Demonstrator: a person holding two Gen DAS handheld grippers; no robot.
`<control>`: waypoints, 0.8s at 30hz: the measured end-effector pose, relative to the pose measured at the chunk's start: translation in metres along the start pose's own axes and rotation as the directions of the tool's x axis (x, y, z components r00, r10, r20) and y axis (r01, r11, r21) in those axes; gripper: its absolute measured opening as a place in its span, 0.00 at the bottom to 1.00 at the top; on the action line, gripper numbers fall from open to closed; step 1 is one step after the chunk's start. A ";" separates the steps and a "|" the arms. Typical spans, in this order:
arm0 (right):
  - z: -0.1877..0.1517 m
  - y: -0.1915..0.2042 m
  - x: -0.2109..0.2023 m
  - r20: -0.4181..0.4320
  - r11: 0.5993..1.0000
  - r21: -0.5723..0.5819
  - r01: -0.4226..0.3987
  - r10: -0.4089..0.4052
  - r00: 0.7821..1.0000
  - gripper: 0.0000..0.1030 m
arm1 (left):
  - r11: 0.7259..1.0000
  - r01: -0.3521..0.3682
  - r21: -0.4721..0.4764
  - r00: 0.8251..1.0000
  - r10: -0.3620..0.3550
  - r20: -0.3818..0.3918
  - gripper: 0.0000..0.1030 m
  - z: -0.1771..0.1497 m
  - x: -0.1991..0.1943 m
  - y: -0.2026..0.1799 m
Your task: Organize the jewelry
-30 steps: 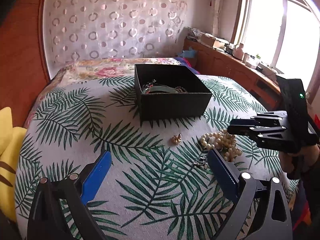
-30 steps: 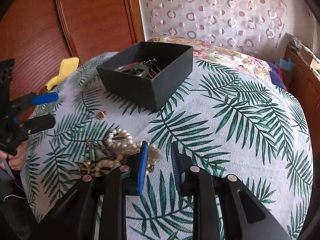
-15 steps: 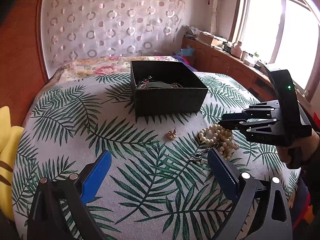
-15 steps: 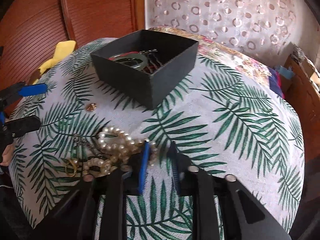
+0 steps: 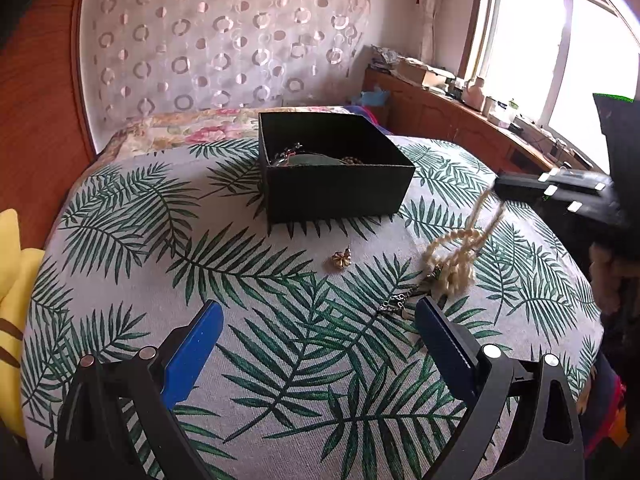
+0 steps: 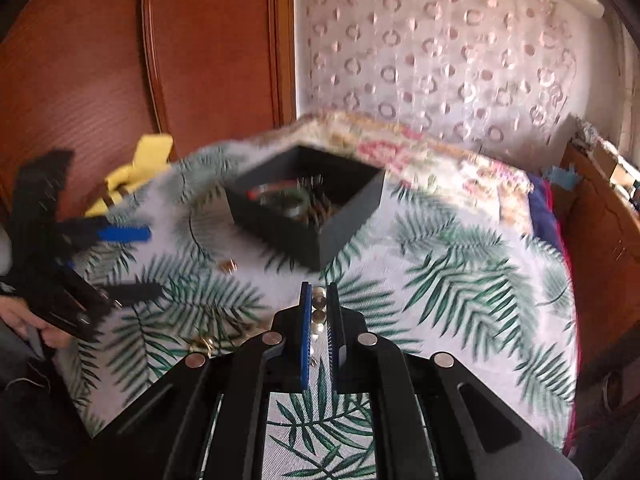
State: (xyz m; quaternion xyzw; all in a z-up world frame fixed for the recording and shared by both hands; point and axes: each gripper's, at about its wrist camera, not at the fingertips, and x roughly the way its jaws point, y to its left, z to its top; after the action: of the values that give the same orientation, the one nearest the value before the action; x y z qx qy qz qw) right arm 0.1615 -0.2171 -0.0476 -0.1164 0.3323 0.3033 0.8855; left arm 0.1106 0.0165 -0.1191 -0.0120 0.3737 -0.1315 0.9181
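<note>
1. The right gripper (image 6: pixel 319 312) has its jaws clamped on the pearl necklace (image 5: pixel 460 252); in the right wrist view a few beads show pinched between the blue pads, close to the tips.
2. In the left wrist view the necklace runs in a slant — its top strands rise up and to the right into the right gripper (image 5: pixel 498 188), its lower loops hang bunched just above or on the bed cover (image 5: pixel 280 344); I cannot tell whether they touch.
3. A dark chain (image 5: pixel 400 302) trails from the bottom of the pearls toward the left gripper's right finger, lying on the cover.
4. The left gripper (image 5: pixel 316 332) hovers low over the cover with its jaws wide apart, holding nothing.
5. A small gold flower earring (image 5: pixel 342 259) lies alone between the black box (image 5: pixel 336 192) and the left gripper.
6. The box sits open-topped further back on the bed, one corner pointing at the right wrist camera; a green bangle (image 6: pixel 284 200) and other pieces lie inside.
7. Leaf-print cover lies bare between the pearls and the box's near wall — the bed's right edge falls away toward a wooden cabinet (image 5: pixel 448 120).
</note>
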 end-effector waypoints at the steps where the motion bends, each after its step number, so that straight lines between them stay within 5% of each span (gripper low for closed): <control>1: 0.005 0.000 -0.007 0.018 1.000 0.000 -0.001 0.001 1.000 0.08 | 1.000 0.002 0.000 1.000 -0.002 -0.002 0.90 -0.001 0.000 -0.001; 18: 0.031 -0.003 -0.061 0.146 0.999 -0.018 0.046 -0.043 0.988 0.08 | 0.999 0.045 0.022 0.999 -0.044 -0.029 0.90 -0.004 0.001 -0.023; 24: 0.012 -0.011 -0.043 0.090 0.999 0.007 0.053 -0.054 0.995 0.08 | 0.993 0.100 0.065 0.994 -0.096 -0.060 0.65 -0.008 0.004 -0.045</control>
State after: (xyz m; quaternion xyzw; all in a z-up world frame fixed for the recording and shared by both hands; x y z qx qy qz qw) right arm 0.1493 -0.2409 -0.0107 -0.1092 0.2896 0.2836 0.9076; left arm 0.0971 -0.0276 -0.1225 0.0046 0.3940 -0.1893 0.8994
